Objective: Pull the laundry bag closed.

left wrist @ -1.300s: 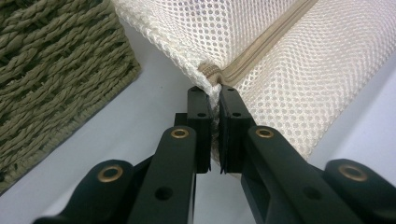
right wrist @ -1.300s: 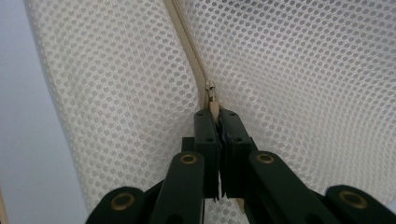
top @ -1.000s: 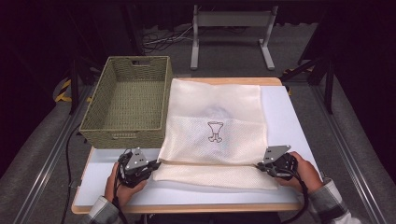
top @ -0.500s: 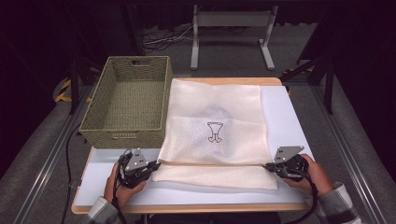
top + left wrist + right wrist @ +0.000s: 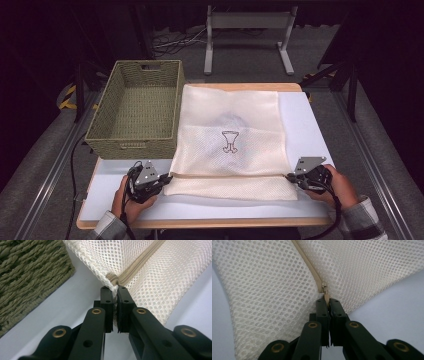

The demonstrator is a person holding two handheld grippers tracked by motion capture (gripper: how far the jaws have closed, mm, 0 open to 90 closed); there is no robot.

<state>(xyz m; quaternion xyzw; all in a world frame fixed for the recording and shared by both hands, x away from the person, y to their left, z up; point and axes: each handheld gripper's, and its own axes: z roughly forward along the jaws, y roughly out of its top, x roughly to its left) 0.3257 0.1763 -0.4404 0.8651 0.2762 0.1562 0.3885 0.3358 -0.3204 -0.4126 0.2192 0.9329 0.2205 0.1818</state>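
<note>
A cream mesh laundry bag with a small dark emblem lies flat on the white table. A tan zipper runs across it near the front edge. My left gripper is shut on the bag's left end, pinching the mesh at the zipper's end. My right gripper is shut on the zipper pull at the bag's right end. The mesh is drawn taut between them.
A green woven basket stands empty at the left, its side close to the bag's left edge and just beyond my left gripper. A metal stand rises behind the table. Bare table lies right of the bag.
My right gripper has moved right along the front edge, drawing the zipper pull to the bag's right end. The left gripper has held still.
</note>
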